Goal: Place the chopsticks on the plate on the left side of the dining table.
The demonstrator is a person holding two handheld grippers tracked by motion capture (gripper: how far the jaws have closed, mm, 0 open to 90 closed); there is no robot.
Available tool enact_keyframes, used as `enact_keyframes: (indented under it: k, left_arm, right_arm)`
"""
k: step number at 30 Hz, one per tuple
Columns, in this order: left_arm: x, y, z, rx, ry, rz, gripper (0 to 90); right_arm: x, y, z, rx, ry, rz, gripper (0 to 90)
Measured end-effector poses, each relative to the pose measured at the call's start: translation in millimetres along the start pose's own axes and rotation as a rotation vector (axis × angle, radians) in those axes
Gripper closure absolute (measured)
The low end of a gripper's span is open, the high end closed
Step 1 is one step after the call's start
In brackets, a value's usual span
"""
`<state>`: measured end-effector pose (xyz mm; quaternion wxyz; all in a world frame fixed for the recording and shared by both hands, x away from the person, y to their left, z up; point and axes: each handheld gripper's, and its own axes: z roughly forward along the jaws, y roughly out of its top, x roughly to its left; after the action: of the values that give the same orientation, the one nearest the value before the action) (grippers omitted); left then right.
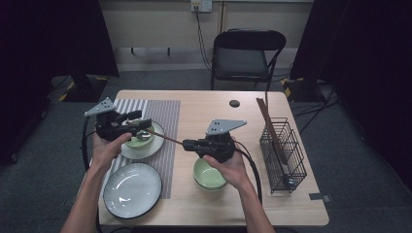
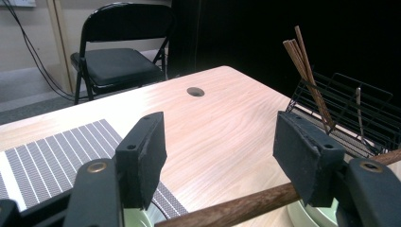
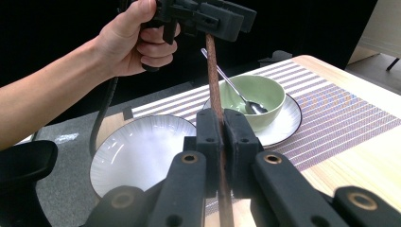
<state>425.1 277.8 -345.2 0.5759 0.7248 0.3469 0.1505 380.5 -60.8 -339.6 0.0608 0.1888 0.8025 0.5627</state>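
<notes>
A person's right gripper (image 3: 221,137) is clamping a brown chopstick (image 1: 164,138) over the table (image 1: 214,104) while the open-jawed left gripper (image 2: 220,156) is flanking its far end above the spoon-holding green bowl (image 3: 257,97), handover apparently half done.

Right gripper (image 1: 187,143) jaws clamped tight; left gripper (image 1: 141,125) jaws apparently parted, both raised.

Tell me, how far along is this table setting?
Done, it seems: a plate, a green bowl, and another bowl with a spoon on a saucer on the striped mat. In hand: the right gripper clamps a chopstick, whose far end sits between the left gripper's open jaws. Left: laying it down; more chopsticks wait in the wire basket.
</notes>
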Motion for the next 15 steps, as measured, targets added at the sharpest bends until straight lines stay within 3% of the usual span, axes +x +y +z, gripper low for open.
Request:
enact_keyframes:
  k: [8,15]
  left_arm:
    - [2.5,-5.6,0.9,0.008,0.004,-0.015,35.2]
    - [3.3,-13.4,6.6,0.047,0.001,0.000,35.3]
  right_arm:
    - [-1.9,1.1,0.3,0.000,0.004,0.007,85.8]
    - [-4.5,0.7,-0.6,0.004,0.005,0.023,85.8]
